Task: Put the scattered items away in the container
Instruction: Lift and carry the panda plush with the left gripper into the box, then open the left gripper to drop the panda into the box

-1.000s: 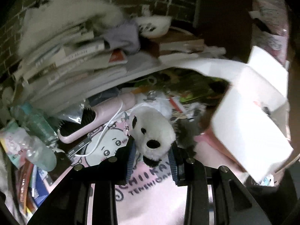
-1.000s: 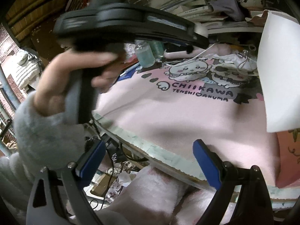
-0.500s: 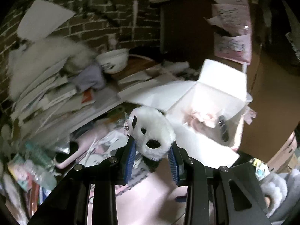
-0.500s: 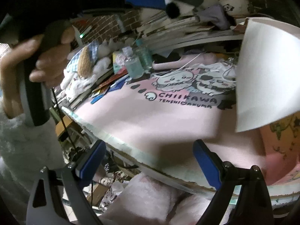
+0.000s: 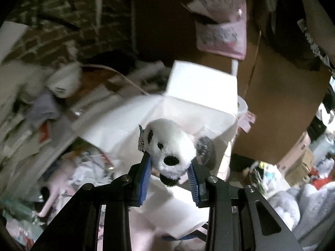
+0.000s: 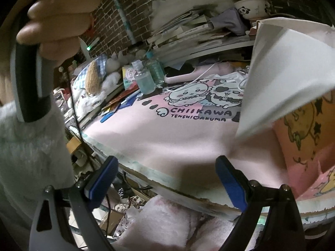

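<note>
- Only in left wrist view: left gripper [image 5: 170, 170] clamped on panda plush [image 5: 169, 146], held above open white box [image 5: 201, 96]; contents blurred, possibly a dark item.
- Right wrist view: right gripper [image 6: 165, 179] spread wide, empty, at pink mat [image 6: 167, 133] edge; hand [image 6: 56, 23] raised upper left, gripping handle.

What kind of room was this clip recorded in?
Most likely a cluttered bedroom or hobby desk at home: a pink character desk mat, stacked books against a brick wall, and a plush panda clamped in the left hand-held gripper.
</note>
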